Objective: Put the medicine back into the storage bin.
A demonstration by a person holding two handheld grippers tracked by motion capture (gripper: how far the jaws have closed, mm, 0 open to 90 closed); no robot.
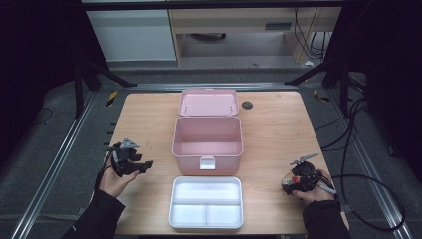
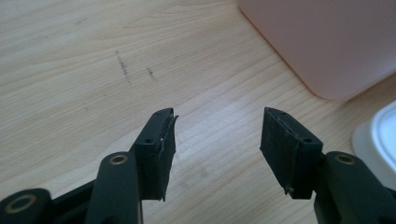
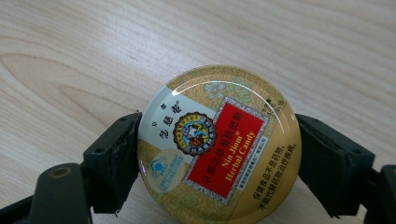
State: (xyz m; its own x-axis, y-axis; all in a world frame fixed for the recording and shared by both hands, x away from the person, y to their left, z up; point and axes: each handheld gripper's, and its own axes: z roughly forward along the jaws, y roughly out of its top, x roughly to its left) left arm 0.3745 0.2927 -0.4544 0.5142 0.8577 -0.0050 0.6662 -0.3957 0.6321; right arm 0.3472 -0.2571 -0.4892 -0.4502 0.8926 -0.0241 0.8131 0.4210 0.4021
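- Right gripper (image 3: 219, 154): jaws clamped on the rim of a round candy tin (image 3: 219, 144), one pad on each side, tin at the table's (image 1: 278, 129) right front.
- Left gripper (image 2: 217, 140): jaws apart, nothing between them, over bare wood beside the pink box (image 1: 207, 137).
- Box stands open, lid back; white tray (image 1: 206, 202) lies in front of it.
- Likely step: carry tin to box or tray. Keep grip centred across the widest part; lift level, since the smooth rim could slip.

Pink box (image 1: 207, 137) and white tray (image 1: 206, 203) block table centre; bare wood both sides.
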